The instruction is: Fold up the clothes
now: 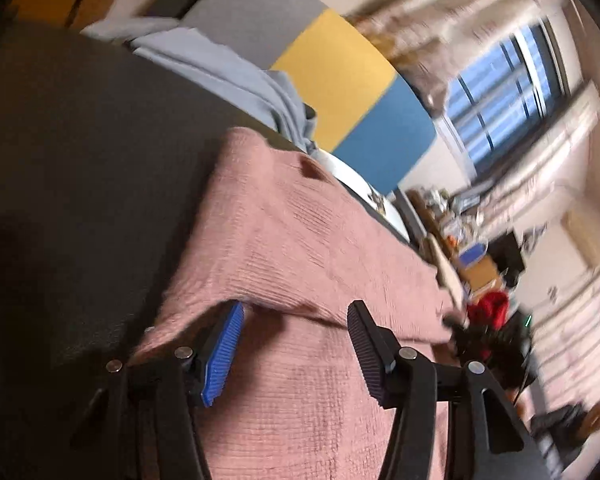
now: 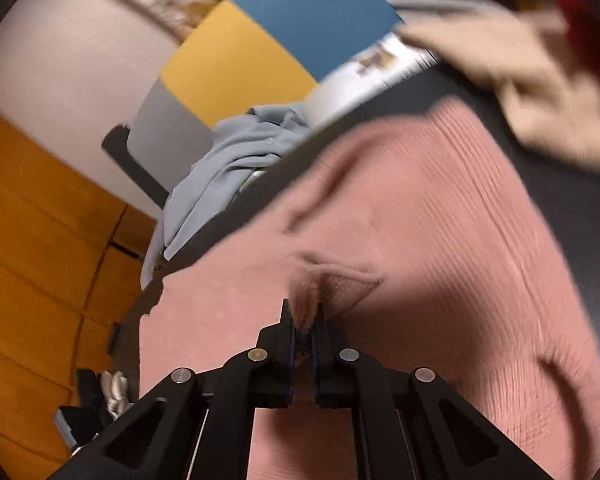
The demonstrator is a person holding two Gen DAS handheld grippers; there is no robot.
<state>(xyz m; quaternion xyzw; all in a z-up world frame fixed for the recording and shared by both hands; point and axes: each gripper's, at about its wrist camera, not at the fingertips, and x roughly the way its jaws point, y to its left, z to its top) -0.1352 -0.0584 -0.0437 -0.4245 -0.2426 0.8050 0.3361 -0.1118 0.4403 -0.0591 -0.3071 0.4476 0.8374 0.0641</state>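
Observation:
A pink ribbed garment (image 1: 300, 240) lies spread on a dark table (image 1: 80, 160). In the left wrist view my left gripper (image 1: 296, 316) hovers over a folded edge of it, jaws wide apart, nothing pressed between the blue pad (image 1: 224, 356) and the black pad (image 1: 366, 348). In the right wrist view the same pink garment (image 2: 440, 220) fills the middle, and my right gripper (image 2: 305, 320) is shut on a pinched-up pleat of it. A pale blue-grey garment (image 2: 236, 164) hangs crumpled over the table's far edge, also seen as the blue-grey garment (image 1: 236, 76).
A beige cloth (image 2: 540, 80) lies at the table's far right corner. Behind the table stands a panel of grey, yellow and blue (image 2: 260, 52). Orange flooring (image 2: 28, 240) lies to the left. A window (image 1: 508, 92) and cluttered shelves (image 1: 460, 232) lie beyond the table edge.

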